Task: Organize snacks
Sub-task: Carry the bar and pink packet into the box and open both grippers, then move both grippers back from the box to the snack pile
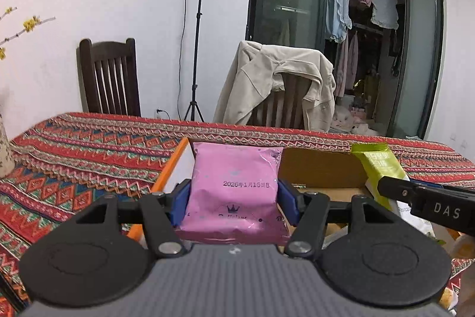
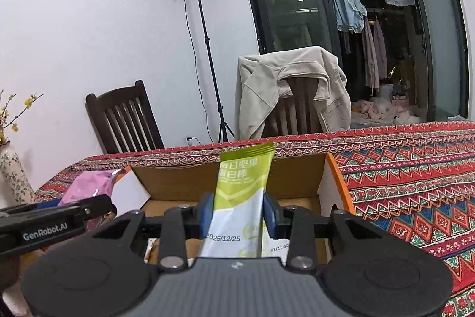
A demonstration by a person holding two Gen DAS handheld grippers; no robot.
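Note:
My left gripper (image 1: 234, 199) is shut on a pink snack packet (image 1: 234, 183) with a printed date, its blue pads pressing both sides. It hangs over the left part of an open cardboard box (image 1: 320, 171) with orange edges. My right gripper (image 2: 237, 214) is shut on a green and white snack bar wrapper (image 2: 242, 192), held upright over the same box (image 2: 178, 183). The green bar (image 1: 381, 168) and the right gripper's finger show at the right of the left wrist view. At the left of the right wrist view, the pink packet (image 2: 89, 187) appears.
The box stands on a table under a red patterned cloth (image 2: 415, 174). A flowered vase (image 2: 13, 171) stands at the table's left end. Behind the table are two dark wooden chairs (image 1: 109, 76), one draped with a beige jacket (image 2: 291, 85), and a light stand (image 2: 204, 49).

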